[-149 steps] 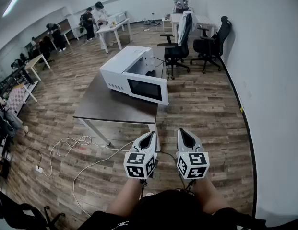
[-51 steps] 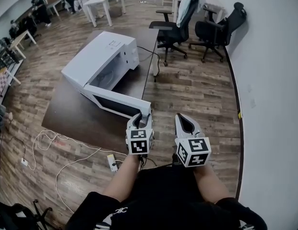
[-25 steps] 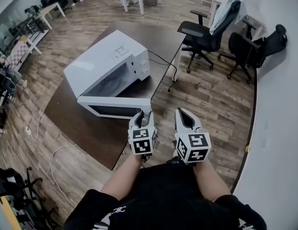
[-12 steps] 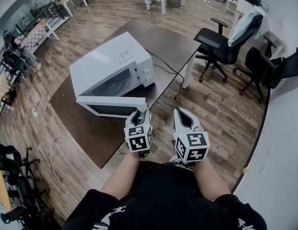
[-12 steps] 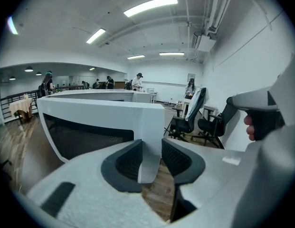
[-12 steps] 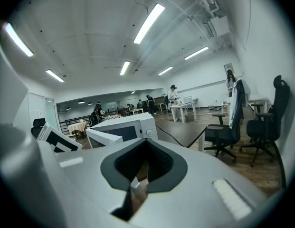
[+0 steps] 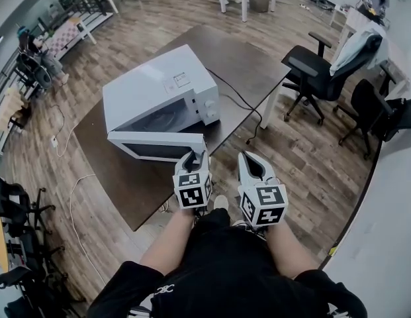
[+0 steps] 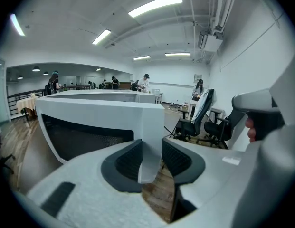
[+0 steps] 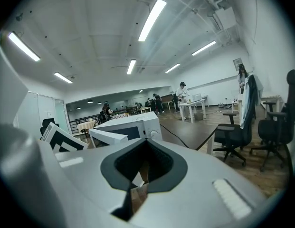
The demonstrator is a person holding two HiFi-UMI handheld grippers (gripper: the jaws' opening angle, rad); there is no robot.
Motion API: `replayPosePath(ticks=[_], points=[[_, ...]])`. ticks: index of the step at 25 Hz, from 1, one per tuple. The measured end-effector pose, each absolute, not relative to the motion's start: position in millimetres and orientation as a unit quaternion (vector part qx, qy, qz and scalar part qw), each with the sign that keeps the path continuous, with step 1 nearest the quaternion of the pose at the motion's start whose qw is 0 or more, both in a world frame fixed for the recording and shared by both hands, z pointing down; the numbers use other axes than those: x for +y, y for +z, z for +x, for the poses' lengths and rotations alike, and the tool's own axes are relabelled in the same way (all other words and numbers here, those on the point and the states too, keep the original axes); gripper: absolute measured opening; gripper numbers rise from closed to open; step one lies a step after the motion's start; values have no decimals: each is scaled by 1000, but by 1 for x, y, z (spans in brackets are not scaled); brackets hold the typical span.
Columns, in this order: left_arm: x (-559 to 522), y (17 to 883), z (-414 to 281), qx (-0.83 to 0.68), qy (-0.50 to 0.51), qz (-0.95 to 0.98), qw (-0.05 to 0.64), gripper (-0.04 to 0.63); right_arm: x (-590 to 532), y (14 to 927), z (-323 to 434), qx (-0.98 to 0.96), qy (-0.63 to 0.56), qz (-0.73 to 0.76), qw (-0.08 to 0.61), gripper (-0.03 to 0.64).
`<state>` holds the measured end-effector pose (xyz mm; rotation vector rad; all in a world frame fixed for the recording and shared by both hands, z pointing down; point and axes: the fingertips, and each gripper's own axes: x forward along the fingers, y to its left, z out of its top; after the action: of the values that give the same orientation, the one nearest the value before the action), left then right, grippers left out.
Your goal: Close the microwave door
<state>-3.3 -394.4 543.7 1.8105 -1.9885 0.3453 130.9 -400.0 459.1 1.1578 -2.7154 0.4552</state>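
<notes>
The left gripper (image 7: 196,158) clasped the free edge of the microwave door (image 7: 155,148). Its jaws stood fairly wide, one pad on each face, probably so the panel could be swung shut from its far end, where it turns most easily. The door stood open straight ahead of that gripper, out from the microwave (image 7: 159,91) on the desk (image 7: 126,177). The left forearm reached forward, its gripper tipped slightly down. Just to its right, the right gripper (image 7: 248,159) was closed, empty and nearly level.

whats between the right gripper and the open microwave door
The left gripper, jaws closed on the white microwave door's free edge; the head view shows it.
</notes>
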Motion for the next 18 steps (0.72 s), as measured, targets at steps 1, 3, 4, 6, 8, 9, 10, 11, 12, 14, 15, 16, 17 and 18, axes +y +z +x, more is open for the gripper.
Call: replayPosePath(ticks=[1, 3, 4, 6, 8, 9, 10, 11, 12, 14, 15, 16, 17, 18], points=[[-398, 544, -4, -719, 123, 650, 213, 140, -403, 459, 129, -907, 151, 385, 77, 9], [-405, 543, -5, -724, 121, 645, 212, 140, -412, 460, 125, -909, 150, 382, 79, 9], [-409, 543, -6, -727, 120, 642, 212, 140, -417, 462, 122, -909, 151, 381, 80, 9], [-418, 543, -9, -733, 117, 635, 213, 140, -427, 467, 117, -909, 154, 377, 86, 9], [-426, 544, -11, -740, 114, 628, 214, 140, -435, 469, 113, -910, 156, 373, 88, 9], [-430, 544, -13, -744, 112, 624, 213, 140, -439, 469, 111, -911, 155, 373, 88, 9], [-434, 544, -14, -747, 109, 620, 213, 140, -443, 468, 110, -911, 153, 373, 88, 9], [-439, 544, -16, -750, 107, 617, 214, 140, -447, 467, 109, -911, 152, 373, 88, 9], [-444, 544, -17, -752, 105, 614, 215, 140, -451, 466, 108, -912, 150, 373, 88, 9], [-452, 543, -20, -756, 102, 609, 218, 140, -457, 466, 107, -912, 147, 372, 90, 9], [-455, 543, -22, -757, 101, 608, 218, 140, -459, 466, 106, -912, 147, 371, 91, 9], [-458, 543, -23, -758, 99, 606, 218, 140, -461, 467, 106, -912, 147, 371, 91, 9], [-461, 543, -24, -760, 98, 605, 217, 140, -464, 467, 105, -912, 147, 371, 93, 9], [-464, 543, -25, -761, 96, 605, 216, 140, -466, 468, 105, -913, 146, 370, 94, 9]])
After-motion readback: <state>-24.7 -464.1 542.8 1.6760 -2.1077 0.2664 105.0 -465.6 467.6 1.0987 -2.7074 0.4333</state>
